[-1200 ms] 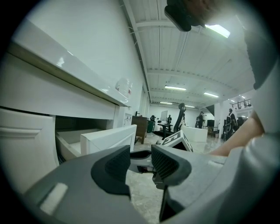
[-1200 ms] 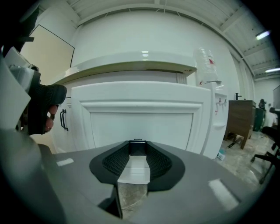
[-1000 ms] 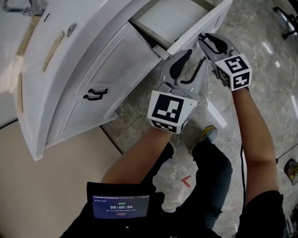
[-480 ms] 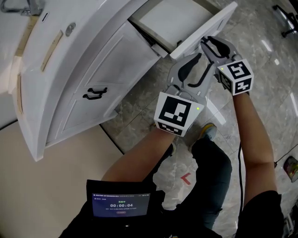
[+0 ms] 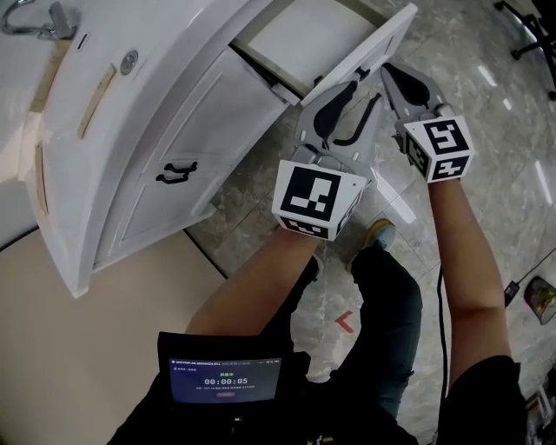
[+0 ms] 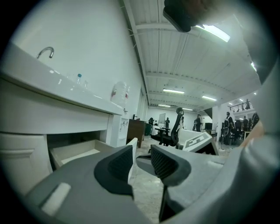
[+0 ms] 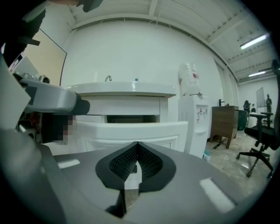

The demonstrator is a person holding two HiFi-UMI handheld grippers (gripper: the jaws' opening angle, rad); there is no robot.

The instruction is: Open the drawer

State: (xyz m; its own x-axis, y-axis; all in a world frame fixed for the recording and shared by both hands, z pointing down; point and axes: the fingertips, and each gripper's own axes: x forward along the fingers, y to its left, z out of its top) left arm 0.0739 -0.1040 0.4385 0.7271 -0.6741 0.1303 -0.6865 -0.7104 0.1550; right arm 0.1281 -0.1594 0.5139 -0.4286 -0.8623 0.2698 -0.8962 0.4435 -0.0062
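Observation:
The white drawer (image 5: 295, 39) of the vanity cabinet stands pulled out, its front panel (image 5: 360, 54) angled toward me. My right gripper (image 5: 387, 71) is at that panel's outer face, jaws shut; in the right gripper view the pads (image 7: 148, 159) meet at their tips with a dark sliver of the drawer handle (image 7: 134, 168) behind them. The drawer front (image 7: 131, 130) fills the view just ahead. My left gripper (image 5: 360, 94) hangs just below the panel, open, with nothing between its pads (image 6: 120, 162). The open drawer box (image 6: 74, 153) shows at the left gripper view's lower left.
A cabinet door with a black handle (image 5: 178, 171) sits below the drawer. A tap (image 5: 35, 17) stands on the basin top. A timer screen (image 5: 224, 380) is at my chest above the marble floor (image 5: 486, 130). A water dispenser (image 7: 192, 109) and an office chair (image 7: 262, 144) stand to the right.
The left gripper has risen to just under the drawer front. The right gripper stays shut at the panel. The timer has gone from 04 to 05.

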